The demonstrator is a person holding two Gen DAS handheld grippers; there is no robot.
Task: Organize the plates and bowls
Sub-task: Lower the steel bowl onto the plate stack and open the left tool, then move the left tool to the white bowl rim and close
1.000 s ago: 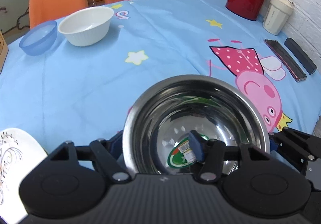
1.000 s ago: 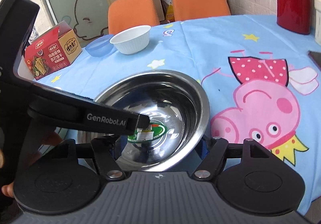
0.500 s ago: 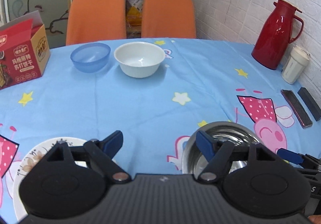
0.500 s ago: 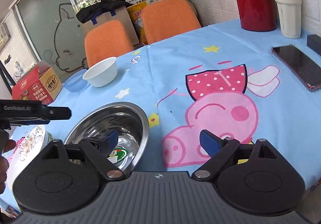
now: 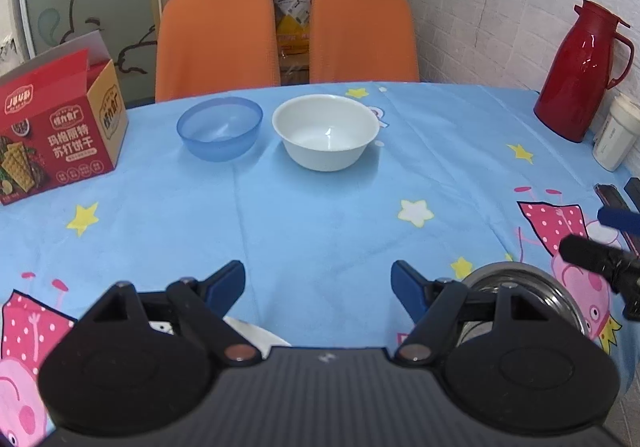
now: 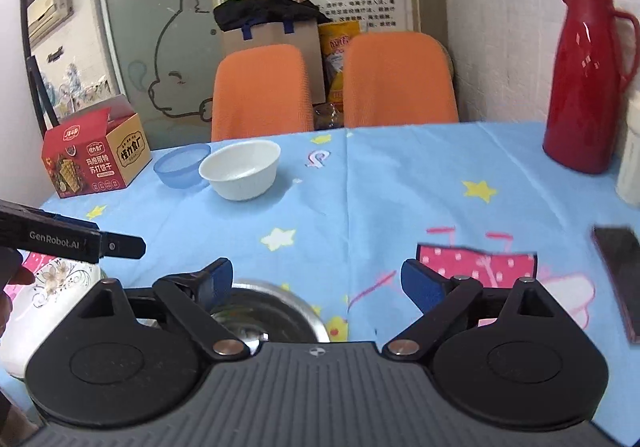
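Your jaws stood wide and empty on both the left gripper [image 5: 318,289] and the right gripper [image 6: 316,283]. The surface [image 5: 320,231] lay bare ahead of you, its far edge at the orange chairs [image 5: 218,35]. The steel bowl [image 6: 272,311] sat below your right jaws, the white bowl [image 5: 326,131] and blue bowl [image 5: 220,127] well beyond.
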